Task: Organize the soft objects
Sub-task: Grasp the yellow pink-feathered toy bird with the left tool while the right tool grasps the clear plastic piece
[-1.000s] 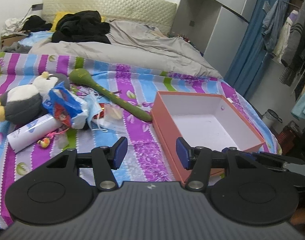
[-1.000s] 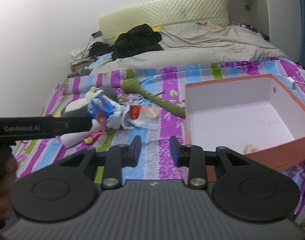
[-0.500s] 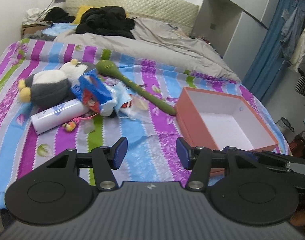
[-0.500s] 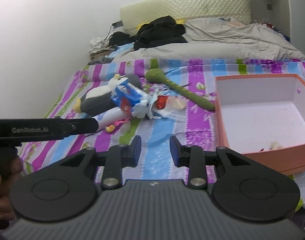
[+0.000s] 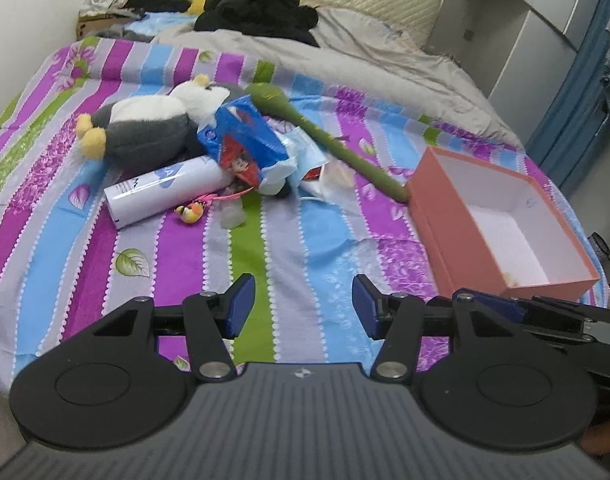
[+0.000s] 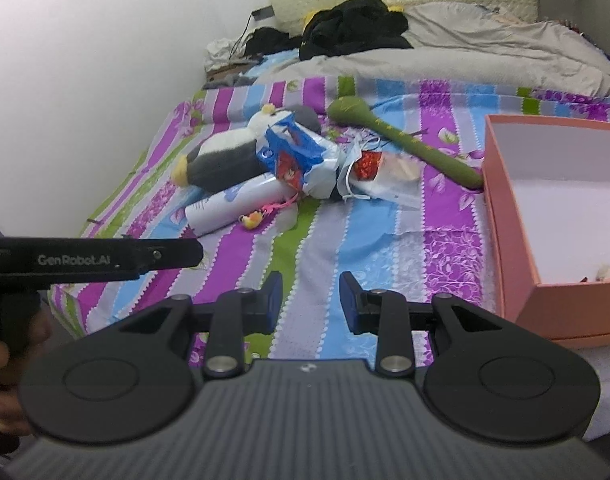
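Left wrist view: left tool [image 5: 303, 306] spread, nothing between its blue pads, poised over the striped bed [image 5: 297, 240]. Ahead, a heap: plush penguin [image 5: 145, 128] lying on its side, head partly hidden behind a blue packet [image 5: 245, 136]; white tube [image 5: 165, 188] touching the penguin and packet; small yellow charm [image 5: 189, 212] just beside the tube; crumpled masks and wrappers [image 5: 313, 168] hard to tell apart. Green club [image 5: 329, 136] slanting across, its thin end touching the box [image 5: 437, 216]. Box open, orange outside, white inside, far corner cut by the right tool's arm; only a faint speck on its floor.

Right wrist view: right tool [image 6: 311, 298] narrowly parted, gripping nothing. Box [image 6: 509, 216] cut off at the right edge; a small pale scrap [image 6: 603, 271] in its near corner, too blurred to name. Penguin [image 6: 229, 156] half covered by the packet [image 6: 297, 156]. Left tool's arm crossing at left, a hand [image 6: 3, 380] partly visible beneath.
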Motion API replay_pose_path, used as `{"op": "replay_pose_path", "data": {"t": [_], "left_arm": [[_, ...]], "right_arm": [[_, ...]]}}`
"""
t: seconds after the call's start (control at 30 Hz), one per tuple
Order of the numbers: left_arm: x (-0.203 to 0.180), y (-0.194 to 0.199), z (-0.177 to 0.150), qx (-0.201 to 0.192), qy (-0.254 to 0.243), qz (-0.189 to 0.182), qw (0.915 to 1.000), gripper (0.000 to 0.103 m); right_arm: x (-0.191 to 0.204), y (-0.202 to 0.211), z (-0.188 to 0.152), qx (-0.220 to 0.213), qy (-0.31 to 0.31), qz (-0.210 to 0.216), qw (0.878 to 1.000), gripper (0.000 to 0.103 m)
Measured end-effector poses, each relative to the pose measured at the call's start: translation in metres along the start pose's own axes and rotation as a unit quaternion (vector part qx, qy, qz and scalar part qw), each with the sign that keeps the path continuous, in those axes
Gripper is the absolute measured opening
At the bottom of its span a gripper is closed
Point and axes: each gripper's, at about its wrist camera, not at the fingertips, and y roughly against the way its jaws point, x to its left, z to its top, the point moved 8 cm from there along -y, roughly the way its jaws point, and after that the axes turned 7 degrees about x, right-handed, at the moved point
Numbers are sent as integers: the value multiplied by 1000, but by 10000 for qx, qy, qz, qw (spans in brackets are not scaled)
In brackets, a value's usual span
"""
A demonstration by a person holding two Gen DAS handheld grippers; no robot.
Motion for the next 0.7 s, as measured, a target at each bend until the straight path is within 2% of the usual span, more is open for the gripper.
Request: {"op": "replay_pose_path", "data": {"t": [0.3,0.7], "left_arm": [[25,-48,29,209,135,148,9996,60],[83,-128,61,492,415,479,9968,60]], "right_arm": [[-5,-46,12,350,-33,24,9994,35],[-30,-125,40,726,-143,-51,9972,35]]}}
